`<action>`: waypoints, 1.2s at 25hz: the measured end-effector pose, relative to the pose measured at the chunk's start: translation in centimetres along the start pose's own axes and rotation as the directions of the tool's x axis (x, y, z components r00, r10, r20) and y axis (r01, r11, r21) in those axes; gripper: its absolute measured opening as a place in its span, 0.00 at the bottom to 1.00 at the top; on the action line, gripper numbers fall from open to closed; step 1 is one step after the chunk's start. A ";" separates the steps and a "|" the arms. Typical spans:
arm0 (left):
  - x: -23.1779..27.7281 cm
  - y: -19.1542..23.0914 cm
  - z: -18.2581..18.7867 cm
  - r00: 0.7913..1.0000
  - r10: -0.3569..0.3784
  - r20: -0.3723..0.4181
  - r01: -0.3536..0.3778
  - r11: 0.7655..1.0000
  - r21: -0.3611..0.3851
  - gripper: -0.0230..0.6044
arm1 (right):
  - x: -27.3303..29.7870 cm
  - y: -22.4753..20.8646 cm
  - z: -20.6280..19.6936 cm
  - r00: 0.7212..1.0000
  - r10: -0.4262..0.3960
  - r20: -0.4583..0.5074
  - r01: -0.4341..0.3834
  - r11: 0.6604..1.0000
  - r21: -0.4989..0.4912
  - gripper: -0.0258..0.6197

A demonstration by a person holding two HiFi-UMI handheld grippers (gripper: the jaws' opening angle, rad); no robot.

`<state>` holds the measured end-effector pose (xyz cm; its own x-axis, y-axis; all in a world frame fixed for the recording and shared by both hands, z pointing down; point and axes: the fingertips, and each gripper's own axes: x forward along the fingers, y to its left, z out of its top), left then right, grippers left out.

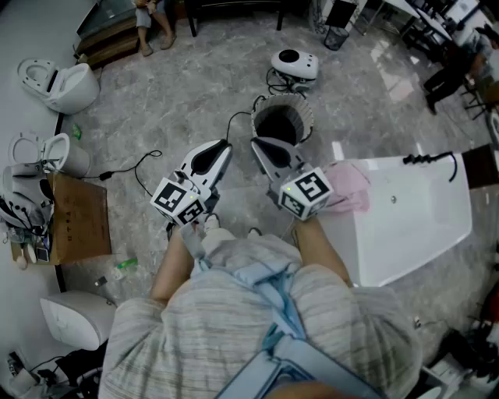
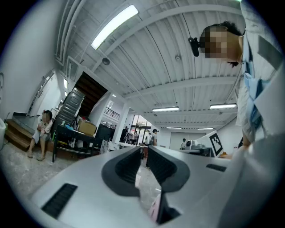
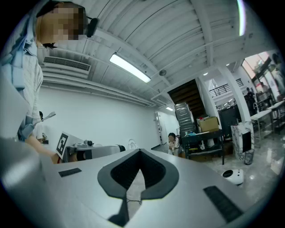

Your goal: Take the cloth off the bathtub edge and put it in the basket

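A pink cloth (image 1: 348, 188) lies crumpled on the near-left edge of the white bathtub (image 1: 417, 222). On the floor beyond my hands stands a round basket (image 1: 282, 119) with a dark inside. My left gripper (image 1: 221, 150) is held in the air, left of the basket, jaws drawn together with nothing between them. My right gripper (image 1: 260, 148) points at the basket's near rim, shut and empty, its marker cube just left of the cloth. Both gripper views tilt up at the ceiling; the left gripper (image 2: 143, 150) and right gripper (image 3: 139, 153) show closed tips.
A white robot vacuum (image 1: 295, 64) sits behind the basket with a black cable (image 1: 140, 167) trailing left. Toilets (image 1: 61, 82) and a cardboard box (image 1: 78, 218) line the left wall. A person (image 1: 150, 23) sits at the back. A black tap (image 1: 429, 158) rests on the tub's far rim.
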<state>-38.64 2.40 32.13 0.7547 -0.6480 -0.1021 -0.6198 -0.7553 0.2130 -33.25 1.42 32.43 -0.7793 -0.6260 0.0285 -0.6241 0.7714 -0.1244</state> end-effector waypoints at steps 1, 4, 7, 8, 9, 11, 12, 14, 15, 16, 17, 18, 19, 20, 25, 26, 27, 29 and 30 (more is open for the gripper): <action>-0.1 0.2 0.1 1.000 0.001 0.000 -0.001 1.000 -0.002 0.12 | 0.2 0.1 0.0 1.000 0.001 0.001 -0.001 1.000 0.001 0.04; -0.4 0.6 0.2 1.000 0.001 -0.001 -0.001 1.000 -0.005 0.12 | 0.7 0.2 0.0 1.000 0.002 0.000 -0.002 1.000 0.002 0.04; -0.7 0.9 0.2 1.000 0.000 -0.001 0.000 1.000 -0.006 0.12 | 1.1 0.4 -0.2 1.000 0.004 -0.005 -0.004 1.000 0.004 0.04; -0.8 1.0 0.2 1.000 0.000 -0.002 0.000 1.000 -0.007 0.12 | 1.3 0.5 -0.3 1.000 0.007 -0.006 -0.007 1.000 0.004 0.04; -0.8 1.1 0.2 1.000 0.001 -0.004 -0.001 1.000 -0.008 0.12 | 1.5 0.5 -0.3 1.000 0.010 -0.008 -0.010 1.000 0.004 0.04; -0.9 1.3 0.1 1.000 0.005 -0.007 -0.005 1.000 -0.012 0.12 | 1.6 0.7 -0.2 1.000 0.019 -0.014 -0.019 1.000 0.001 0.04; -0.9 1.3 0.1 1.000 0.007 -0.008 -0.007 1.000 -0.014 0.12 | 1.7 0.8 -0.2 1.000 0.023 -0.017 -0.023 1.000 -0.004 0.04; -0.9 1.3 0.1 1.000 0.008 -0.008 -0.009 1.000 -0.018 0.12 | 1.6 0.8 -0.3 0.999 0.028 -0.022 -0.028 1.000 -0.010 0.04; -0.8 1.3 0.1 1.000 0.007 -0.008 -0.007 1.000 -0.018 0.12 | 1.6 0.7 -0.4 0.999 0.027 -0.023 -0.027 1.000 -0.009 0.04; -0.8 1.2 0.1 1.000 0.005 -0.009 -0.005 1.000 -0.017 0.12 | 1.6 0.6 -0.4 0.999 0.025 -0.024 -0.025 1.000 -0.004 0.04; -0.8 1.2 0.0 1.000 0.003 -0.009 -0.004 1.000 -0.015 0.12 | 1.5 0.5 -0.5 0.999 0.023 -0.024 -0.023 1.000 0.001 0.04; -0.8 1.1 -0.1 1.000 0.002 -0.010 -0.002 1.000 -0.012 0.12 | 1.4 0.4 -0.5 0.999 0.022 -0.025 -0.022 1.000 0.005 0.04; -0.8 1.1 -0.1 1.000 0.002 -0.011 -0.002 1.000 -0.012 0.12 | 1.2 0.3 -0.6 0.999 0.021 -0.026 -0.021 1.000 0.006 0.04; -0.7 1.0 -0.3 1.000 0.003 -0.012 -0.003 1.000 -0.017 0.12 | 1.1 0.2 -0.6 0.999 0.021 -0.026 -0.021 1.000 0.007 0.04; -0.2 0.4 -0.9 1.000 0.000 -0.017 0.000 1.000 -0.015 0.12 | 0.4 -0.1 -0.7 1.000 0.023 -0.016 -0.023 1.000 0.009 0.04; -0.1 0.2 -0.9 1.000 -0.003 -0.018 0.002 1.000 -0.011 0.12 | 0.1 -0.1 -0.6 1.000 0.023 -0.014 -0.023 1.000 0.010 0.04; 0.1 0.0 -1.0 1.000 -0.005 -0.019 0.005 1.000 -0.006 0.12 | -0.1 -0.2 -0.6 1.000 0.023 -0.014 -0.022 1.000 0.011 0.04; 0.4 -0.3 -1.1 1.000 -0.010 -0.021 0.010 1.000 -0.001 0.12 | -0.5 -0.4 -0.6 1.000 0.019 -0.012 -0.019 1.000 0.013 0.04; 0.5 -0.4 -1.1 1.000 -0.013 -0.023 0.013 1.000 0.006 0.12 | -0.7 -0.5 -0.6 1.000 0.016 -0.011 -0.016 1.000 0.015 0.04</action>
<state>-37.75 2.47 33.08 0.7675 -0.6358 -0.0821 -0.6112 -0.7644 0.2053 -32.45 1.51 33.05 -0.7900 -0.6120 0.0376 -0.6106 0.7795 -0.1399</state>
